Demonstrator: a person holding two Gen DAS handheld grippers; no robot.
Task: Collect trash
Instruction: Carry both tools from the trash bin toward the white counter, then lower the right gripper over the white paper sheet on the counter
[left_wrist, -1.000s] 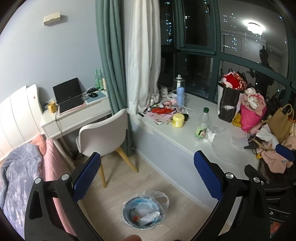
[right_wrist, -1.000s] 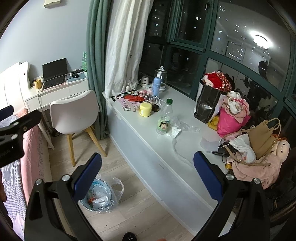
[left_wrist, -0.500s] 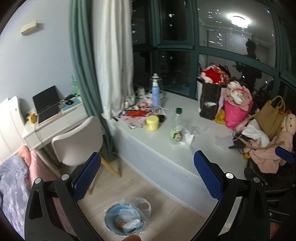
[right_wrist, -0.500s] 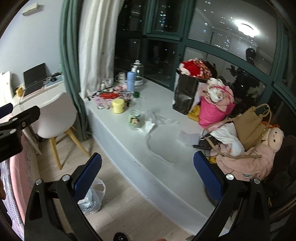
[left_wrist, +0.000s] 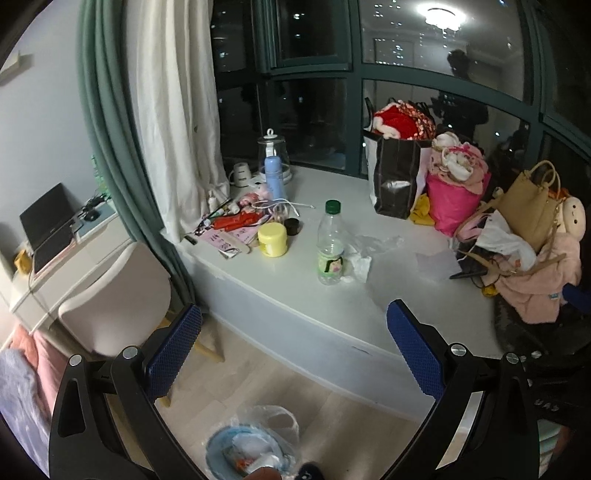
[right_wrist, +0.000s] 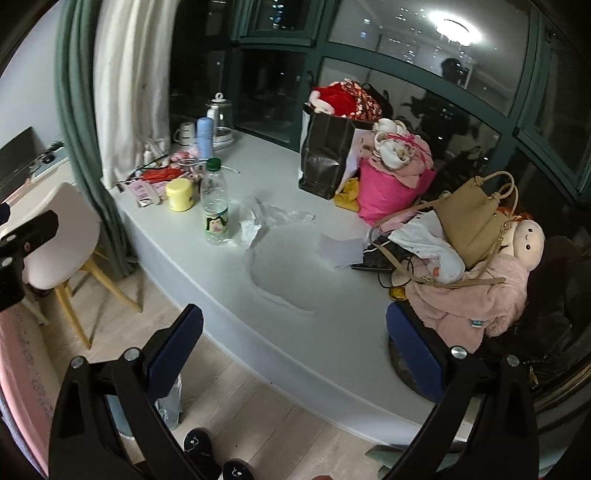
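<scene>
Both grippers are hanging over the floor in front of the white window ledge (right_wrist: 295, 280), jaws spread wide and holding nothing. The left gripper (left_wrist: 293, 350) is sitting low in its frame with the lined trash bin (left_wrist: 255, 446) directly beneath it at the bottom centre. The right gripper (right_wrist: 295, 354) is facing the ledge's front edge.

The likeliest trash is lying up and left of the right gripper, at mid-frame: a crumpled tissue (right_wrist: 249, 230) touching the base of an upright plastic bottle (right_wrist: 215, 203), with a clear plastic wrapper (right_wrist: 280, 216) trailing to the right of it. The bottle's long axis is vertical; the tissue is lying flat. The right gripper looks the nearer of the two.

Open ledge is lying between the gripper and the tissue, so a straight forward reach seems free. The yellow jar (right_wrist: 180, 195) is crowding the bottle's left, and the piled bags (right_wrist: 476, 218) are filling the right.
</scene>
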